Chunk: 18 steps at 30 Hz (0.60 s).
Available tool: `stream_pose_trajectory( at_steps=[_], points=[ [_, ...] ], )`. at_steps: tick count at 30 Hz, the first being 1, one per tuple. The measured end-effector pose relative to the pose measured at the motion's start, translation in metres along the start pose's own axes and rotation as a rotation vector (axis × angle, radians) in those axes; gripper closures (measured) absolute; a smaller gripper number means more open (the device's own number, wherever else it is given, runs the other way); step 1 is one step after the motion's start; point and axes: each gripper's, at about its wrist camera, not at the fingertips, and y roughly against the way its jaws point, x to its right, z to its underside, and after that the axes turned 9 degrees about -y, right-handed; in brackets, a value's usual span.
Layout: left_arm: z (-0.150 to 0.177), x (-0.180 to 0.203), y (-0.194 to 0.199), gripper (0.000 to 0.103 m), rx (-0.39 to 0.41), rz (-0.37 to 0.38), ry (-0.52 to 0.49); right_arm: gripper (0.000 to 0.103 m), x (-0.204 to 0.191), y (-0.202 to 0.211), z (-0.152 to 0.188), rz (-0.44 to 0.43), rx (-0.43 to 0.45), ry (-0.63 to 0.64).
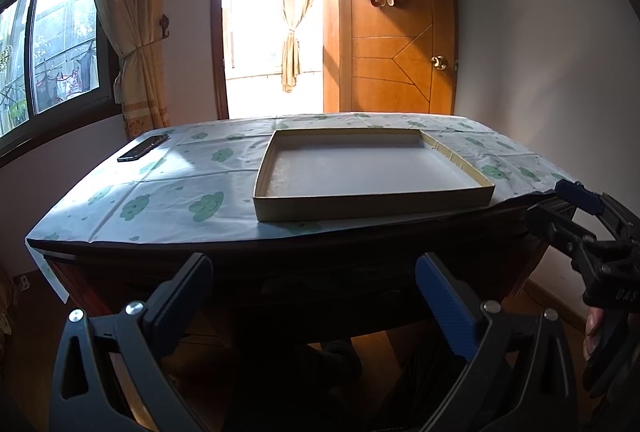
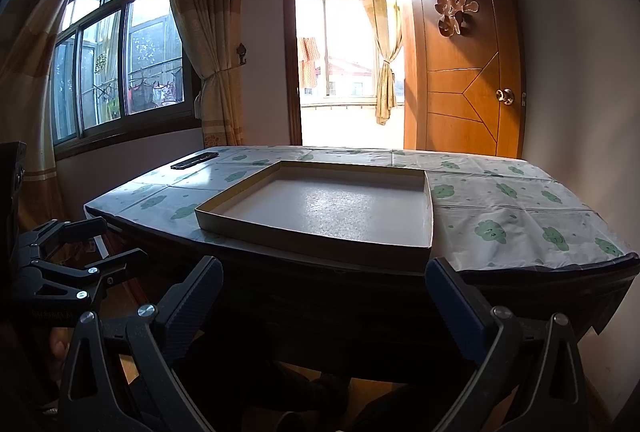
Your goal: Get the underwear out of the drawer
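Black-framed left tool (image 1: 314, 296) and right tool (image 2: 324, 296), blue-padded fingers (image 1: 448, 316), silver screws.

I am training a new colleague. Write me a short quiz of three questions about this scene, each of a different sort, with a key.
1. True or false: the shallow box on the table holds underwear.
2. What dark flat thing lies at the table's far left corner?
3. The left gripper is: A) open, holding nothing B) shut on cloth C) shut on the box.

Key: 1 false, the box is empty; 2 a phone; 3 A.
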Motion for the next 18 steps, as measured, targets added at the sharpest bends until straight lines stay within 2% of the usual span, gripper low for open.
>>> stream_pose_trajectory(
  at_steps=[18],
  points=[
    [0.0014,-0.0022,0.0004,0.000,-0.001,0.000,0.007,0.000,-0.0012,-0.0030,0.0057,-0.002,-0.006,0.004]
  ],
)
